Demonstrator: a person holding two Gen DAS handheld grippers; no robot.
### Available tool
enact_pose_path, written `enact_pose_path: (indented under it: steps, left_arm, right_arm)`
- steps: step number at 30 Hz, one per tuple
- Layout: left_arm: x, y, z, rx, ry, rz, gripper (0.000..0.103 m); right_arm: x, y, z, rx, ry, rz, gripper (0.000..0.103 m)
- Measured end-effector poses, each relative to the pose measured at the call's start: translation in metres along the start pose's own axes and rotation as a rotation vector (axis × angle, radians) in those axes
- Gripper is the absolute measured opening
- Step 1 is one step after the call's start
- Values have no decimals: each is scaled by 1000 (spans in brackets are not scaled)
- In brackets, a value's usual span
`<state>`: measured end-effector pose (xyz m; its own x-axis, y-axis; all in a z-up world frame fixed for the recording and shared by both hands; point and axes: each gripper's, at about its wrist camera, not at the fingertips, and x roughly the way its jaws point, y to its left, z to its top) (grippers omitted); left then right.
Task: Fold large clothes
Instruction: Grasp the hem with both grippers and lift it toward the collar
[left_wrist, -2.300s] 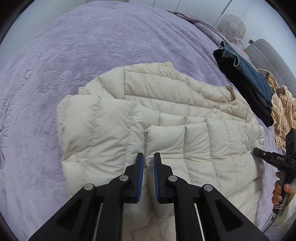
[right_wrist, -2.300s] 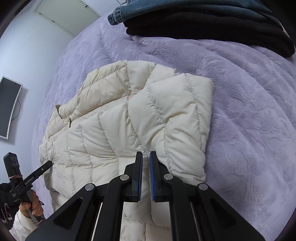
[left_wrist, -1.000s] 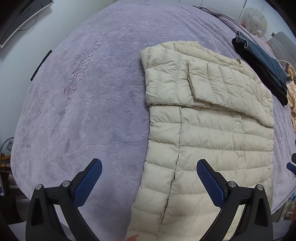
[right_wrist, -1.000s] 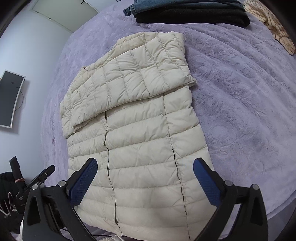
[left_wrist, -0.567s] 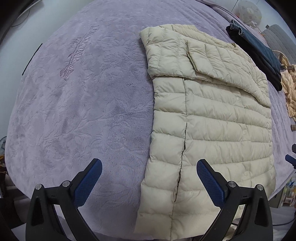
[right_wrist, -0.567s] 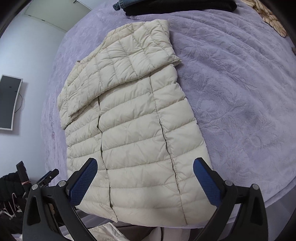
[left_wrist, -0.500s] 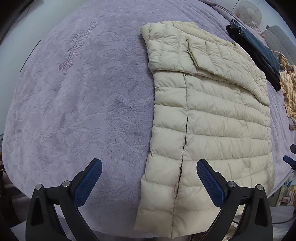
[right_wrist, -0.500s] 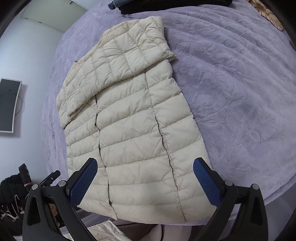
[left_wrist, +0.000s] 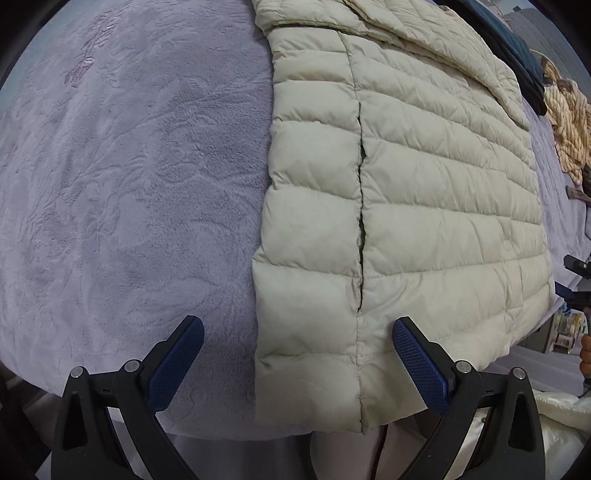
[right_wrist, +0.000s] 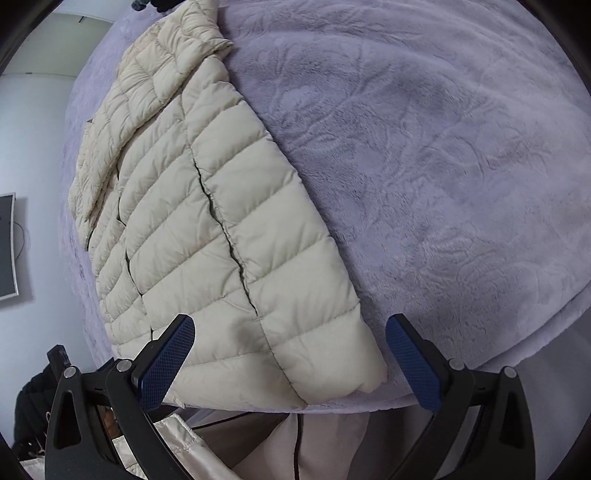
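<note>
A cream quilted puffer jacket (left_wrist: 424, 192) lies flat on the purple bedspread (left_wrist: 129, 184), sleeves folded across its chest, hem hanging over the near bed edge. My left gripper (left_wrist: 297, 354) is open, its jaws standing wide either side of the jacket's left hem corner. In the right wrist view the jacket (right_wrist: 207, 236) stretches away to the upper left. My right gripper (right_wrist: 290, 356) is open, jaws wide around the right hem corner. Neither gripper holds anything.
Folded dark clothes (left_wrist: 517, 48) and a yellow striped garment (left_wrist: 569, 129) lie at the far right of the bed. The right gripper's tip (left_wrist: 576, 262) shows at the right edge. Another cream garment (right_wrist: 155, 446) lies below the bed edge. A monitor (right_wrist: 7, 247) hangs on the left wall.
Both grippers have dropped lower and closer to the jacket's hem at the near bed edge. Both opened earlier after being shut over the folded sleeves.
</note>
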<state>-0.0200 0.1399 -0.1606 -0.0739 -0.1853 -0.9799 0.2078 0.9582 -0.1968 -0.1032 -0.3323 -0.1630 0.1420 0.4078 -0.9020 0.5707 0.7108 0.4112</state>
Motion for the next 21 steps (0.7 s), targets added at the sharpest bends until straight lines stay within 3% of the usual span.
enact_pose_path:
  steps: [10, 17, 18, 20, 21]
  left_arm:
    - [13, -22, -17, 49, 38, -84, 102]
    - [7, -38, -27, 80, 28, -154, 102]
    - [5, -43, -28, 88, 19, -153, 100]
    - [3, -45, -25, 96, 20, -157, 76]
    - [2, -43, -29, 92, 27, -161, 70]
  right_arm:
    - [21, -1, -12, 51, 53, 117, 103]
    - [20, 14, -24, 63, 41, 292, 103]
    - [18, 16, -25, 70, 36, 316, 103]
    - [17, 18, -26, 85, 27, 359, 103]
    - [16, 18, -27, 93, 21, 372, 103]
